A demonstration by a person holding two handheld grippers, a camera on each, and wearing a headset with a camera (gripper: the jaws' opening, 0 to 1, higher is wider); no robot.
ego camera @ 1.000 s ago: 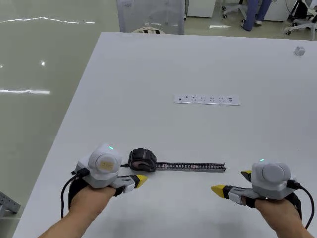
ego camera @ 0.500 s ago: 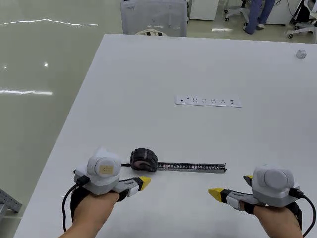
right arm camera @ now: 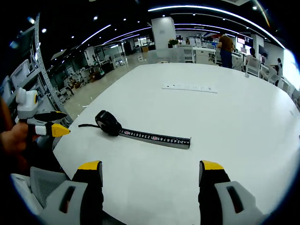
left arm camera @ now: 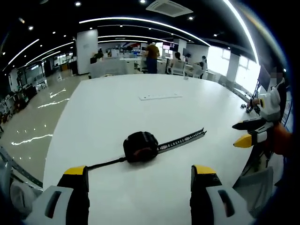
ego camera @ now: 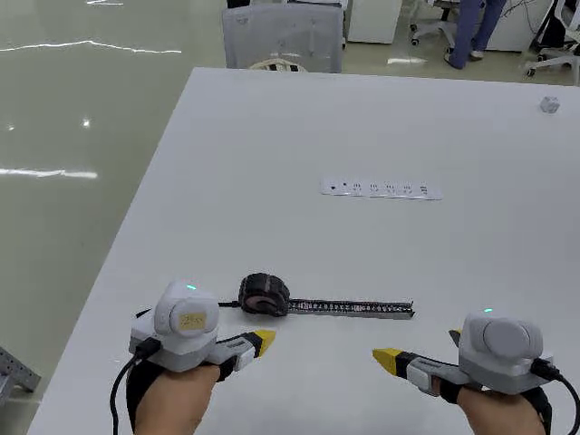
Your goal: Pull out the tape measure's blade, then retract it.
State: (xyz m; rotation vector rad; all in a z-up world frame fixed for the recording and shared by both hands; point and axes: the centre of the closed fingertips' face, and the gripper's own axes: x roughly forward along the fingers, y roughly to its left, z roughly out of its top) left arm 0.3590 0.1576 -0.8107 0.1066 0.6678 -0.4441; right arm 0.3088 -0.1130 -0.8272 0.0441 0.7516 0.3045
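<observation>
white table (ego camera: 272,136): tape measure (ego camera: 264,294), blade (ego camera: 353,307) out, its tip indistinct; left claw (left arm camera: 139,169) and right claw (right arm camera: 151,165) spread, empty.

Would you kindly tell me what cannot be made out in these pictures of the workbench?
Head view: numbers on the blade, too small to read.
Head view: small grey object at the far right, too small to identify.
Head view: marks on the white strip, too small.

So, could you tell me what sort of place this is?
Probably an open-plan office or lab: a large white workbench, a grey office chair at its far end, and people at desks beyond.
</observation>
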